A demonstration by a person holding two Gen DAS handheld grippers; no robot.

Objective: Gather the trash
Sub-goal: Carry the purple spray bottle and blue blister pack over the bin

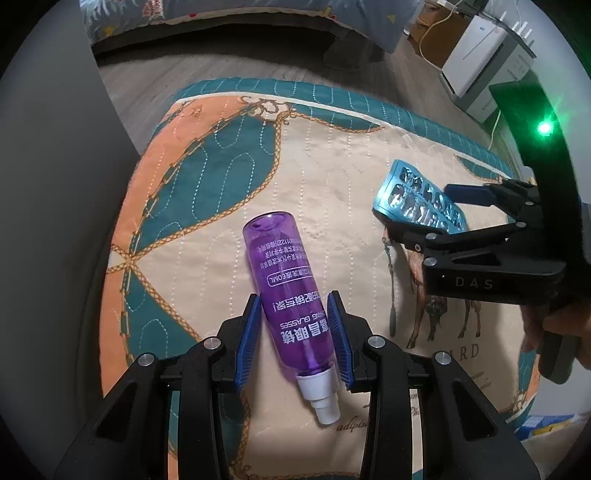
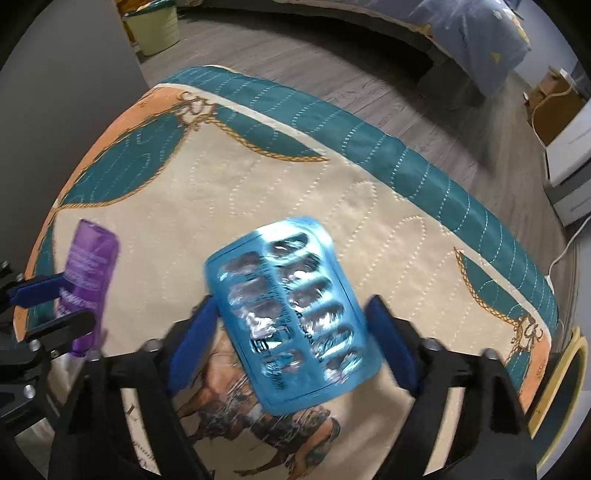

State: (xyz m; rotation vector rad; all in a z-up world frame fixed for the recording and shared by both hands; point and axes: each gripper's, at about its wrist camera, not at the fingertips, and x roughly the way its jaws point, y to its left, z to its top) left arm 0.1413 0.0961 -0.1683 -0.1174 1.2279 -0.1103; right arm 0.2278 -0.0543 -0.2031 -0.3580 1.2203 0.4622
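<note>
A purple spray bottle (image 1: 291, 295) with a white nozzle lies on the quilted mat (image 1: 314, 166). My left gripper (image 1: 295, 328) straddles it, open, its blue pads on either side with small gaps. The bottle also shows in the right wrist view (image 2: 88, 266) between the left gripper's fingers (image 2: 40, 288). A blue empty pill blister pack (image 2: 291, 314) sits between my right gripper's (image 2: 291, 332) blue pads, which are spread wide with a gap on the right. In the left wrist view the pack (image 1: 417, 199) sits tilted at the right gripper's fingers (image 1: 465, 194).
The mat lies on a wooden floor (image 2: 332, 74). A pale bin with a green rim (image 2: 155, 26) stands far left. A bed (image 1: 258, 22) lies beyond. White appliances (image 1: 476, 48), cardboard boxes (image 2: 554, 99) and cables are at the right. A yellow-rimmed object (image 2: 565, 387) borders the mat.
</note>
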